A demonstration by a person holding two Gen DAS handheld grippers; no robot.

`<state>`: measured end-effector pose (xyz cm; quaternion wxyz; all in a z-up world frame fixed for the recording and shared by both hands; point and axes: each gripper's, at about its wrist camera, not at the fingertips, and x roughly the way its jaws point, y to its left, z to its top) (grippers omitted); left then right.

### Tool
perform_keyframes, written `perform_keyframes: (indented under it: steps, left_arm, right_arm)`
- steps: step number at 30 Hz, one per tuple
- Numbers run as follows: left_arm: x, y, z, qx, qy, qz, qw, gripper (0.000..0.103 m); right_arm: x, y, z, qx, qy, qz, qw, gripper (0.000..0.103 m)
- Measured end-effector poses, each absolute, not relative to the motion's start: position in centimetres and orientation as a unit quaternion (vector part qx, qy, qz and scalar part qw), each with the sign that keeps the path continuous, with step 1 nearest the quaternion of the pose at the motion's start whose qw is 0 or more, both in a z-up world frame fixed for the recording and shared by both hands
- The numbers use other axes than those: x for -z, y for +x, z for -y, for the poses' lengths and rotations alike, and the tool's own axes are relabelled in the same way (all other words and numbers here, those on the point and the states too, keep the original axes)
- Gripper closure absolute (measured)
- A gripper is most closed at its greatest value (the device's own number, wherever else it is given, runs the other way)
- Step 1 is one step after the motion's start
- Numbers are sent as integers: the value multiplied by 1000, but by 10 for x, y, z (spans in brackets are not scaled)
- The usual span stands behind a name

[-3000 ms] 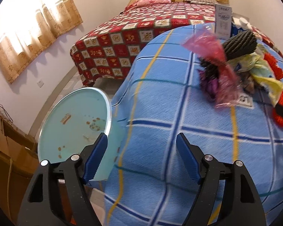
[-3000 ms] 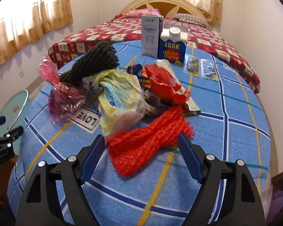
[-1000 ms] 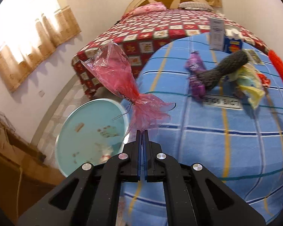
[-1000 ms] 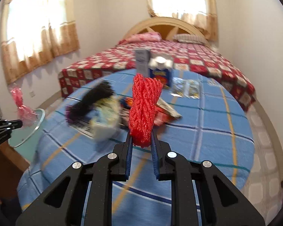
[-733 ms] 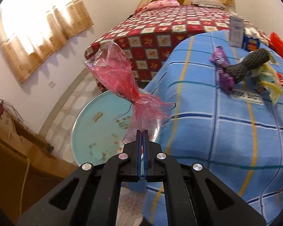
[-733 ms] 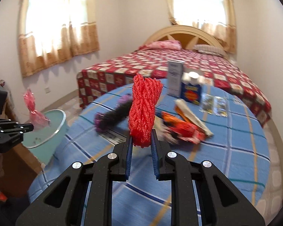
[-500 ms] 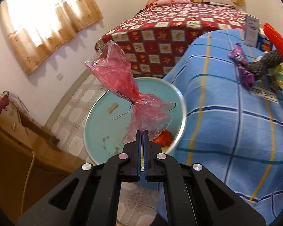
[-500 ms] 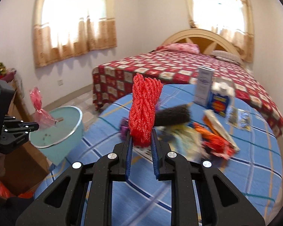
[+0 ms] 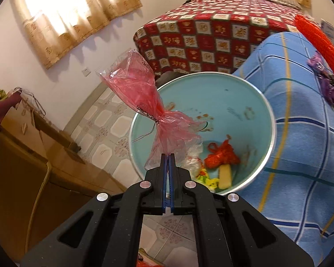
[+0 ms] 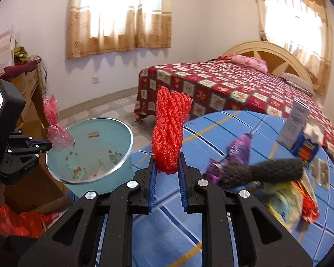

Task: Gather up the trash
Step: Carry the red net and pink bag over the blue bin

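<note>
Some trash already lies in the bin (image 9: 269, 120), a pink wrapper (image 9: 142, 93) is pinched over it by the left tool (image 9: 168, 155), red netting (image 10: 169, 133) is clamped in the right tool (image 10: 167, 166), and more remains on the tabletop (image 10: 211, 222).

No text can be read with certainty. On the counter (image 10: 233, 233) a tall white carton (image 10: 295, 122) carries lines of dark print, too blurred to make out. Just beside it a blue carton (image 10: 307, 149) shows yellow and red lettering that is smeared beyond reading. The pink plastic wrapper (image 9: 144, 102) has a narrow dark band with tiny white print at its twisted neck, too small to tell. A white sheet of paper (image 10: 5, 46) standing on the wooden cabinet bears faint lines of writing, also illegible.
</note>
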<state>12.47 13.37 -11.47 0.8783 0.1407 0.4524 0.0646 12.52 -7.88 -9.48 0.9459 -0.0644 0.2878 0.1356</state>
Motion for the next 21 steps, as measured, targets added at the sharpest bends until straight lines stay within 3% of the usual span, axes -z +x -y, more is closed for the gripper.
perform_keyframes:
  steps: [21]
  left_arm:
    - [123,138,-170,-93,123,-473,868,102]
  right_arm:
    - [111,168,17,-178,-107,-306,929,84]
